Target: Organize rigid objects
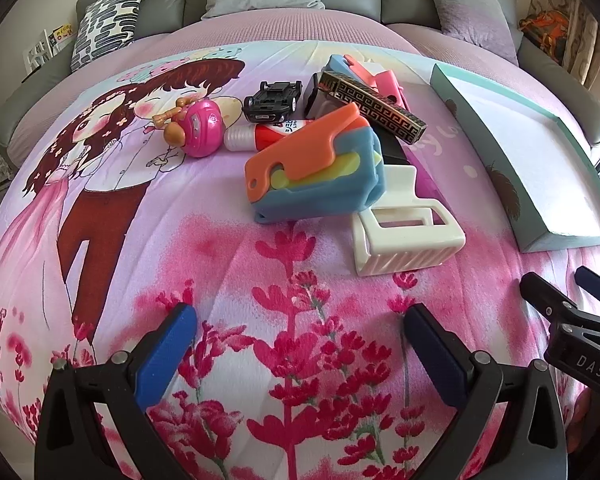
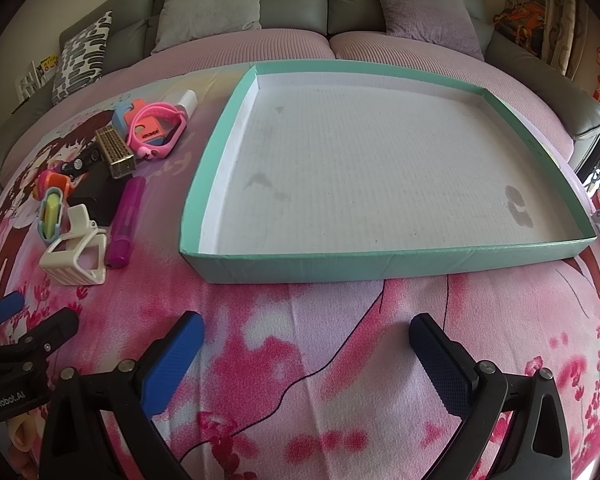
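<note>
A heap of small rigid objects lay on the printed bedspread point(image 1: 100, 184), just to the left of a shallow teal box point(image 2: 300, 268) whose white floor was bare. Nearest the left tool point(image 1: 300, 340) stood a white hair claw clip point(image 1: 404, 236), touching a chunky orange-and-blue plastic toy point(image 1: 316, 168). Behind these were seen a patterned harmonica point(image 1: 372, 106), a black toy car point(image 1: 274, 98), a red-and-white tube point(image 1: 268, 134) and a pink round toy point(image 1: 200, 132). From the right wrist view a purple marker point(image 2: 126, 222) and a pink band point(image 2: 156, 128) were also made out.

The pieces were judged light and stiff. The clip was judged hollow and springy, best taken across its solid ribbed body rather than its open frames. The harmonica's smooth casing was judged liable to slip, so a hold across its narrow sides was favoured. The soft bedding was expected to give under any downward press.

The left tool was held wide apart, nothing between its blue pads point(image 1: 164, 356), above the bedspread short of the clip. The right tool point(image 2: 306, 360) was likewise spread wide and empty, before the box's near wall.
</note>
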`<state>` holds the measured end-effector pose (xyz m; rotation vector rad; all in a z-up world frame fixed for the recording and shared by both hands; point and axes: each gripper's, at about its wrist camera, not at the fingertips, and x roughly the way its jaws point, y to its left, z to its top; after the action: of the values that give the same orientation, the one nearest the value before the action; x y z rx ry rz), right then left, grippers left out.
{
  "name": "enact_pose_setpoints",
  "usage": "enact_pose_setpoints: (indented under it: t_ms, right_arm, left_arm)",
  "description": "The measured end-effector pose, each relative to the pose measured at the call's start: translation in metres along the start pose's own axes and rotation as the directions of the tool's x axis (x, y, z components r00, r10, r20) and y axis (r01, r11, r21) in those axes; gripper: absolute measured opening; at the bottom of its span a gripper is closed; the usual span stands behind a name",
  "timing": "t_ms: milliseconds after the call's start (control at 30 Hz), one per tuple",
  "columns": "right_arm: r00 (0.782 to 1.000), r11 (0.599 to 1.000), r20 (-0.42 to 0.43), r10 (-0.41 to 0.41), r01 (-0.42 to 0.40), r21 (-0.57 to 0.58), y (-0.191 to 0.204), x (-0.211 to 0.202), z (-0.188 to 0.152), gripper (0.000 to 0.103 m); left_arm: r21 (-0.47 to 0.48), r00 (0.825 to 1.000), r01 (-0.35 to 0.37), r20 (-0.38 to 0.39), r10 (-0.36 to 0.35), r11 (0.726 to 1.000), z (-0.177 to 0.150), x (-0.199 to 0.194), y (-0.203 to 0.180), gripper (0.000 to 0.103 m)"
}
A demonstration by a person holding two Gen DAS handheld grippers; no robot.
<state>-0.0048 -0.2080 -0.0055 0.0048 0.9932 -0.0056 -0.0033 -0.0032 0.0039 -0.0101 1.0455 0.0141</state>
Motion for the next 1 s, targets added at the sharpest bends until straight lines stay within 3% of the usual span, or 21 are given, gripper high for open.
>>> enact_pose_setpoints:
  t_ms: [267,400,633,700,900,1000]
  right_arm:
    - [1.000,1.000,-0.009,0.015,-0.015,0.004,-0.002,-0.004,0.003,0.103]
    - [0.999,0.999,-0.009,0.054,-0.054,0.004,-0.004,-0.016,0.009,0.103]
    - [0.993,0.997,0.102,0.050,-0.044,-0.058,0.004,-0.056,0.044,0.103]
    - [0.989,0.995,0.129,0.075,-0.066,-0.071,0.011,-0.063,0.057,0.103]
    - [0.976,0.985,0.153,0.154,-0.140,-0.099,0.043,-0.063,0.090,0.103]
    - [0.976,0.983,0.147,0.162,-0.146,-0.115,0.056,-0.060,0.095,0.103]
  left_arm:
    - [-0.006,0.999,0.038,-0.018,-0.038,0.999,0.003,-0.005,0.002,0.103]
    - [-0.007,0.998,0.058,0.013,-0.058,0.998,0.014,-0.021,0.004,0.103]
    - [-0.001,0.993,0.019,0.113,-0.018,1.000,0.066,-0.054,0.013,0.103]
    - [-0.014,0.994,0.011,0.108,-0.009,1.000,0.083,-0.057,0.018,0.103]
    - [-0.162,0.996,0.057,0.075,-0.045,0.985,0.117,-0.049,0.044,0.103]
    - [-0.196,0.998,0.021,0.066,-0.008,0.980,0.117,-0.044,0.049,0.103]
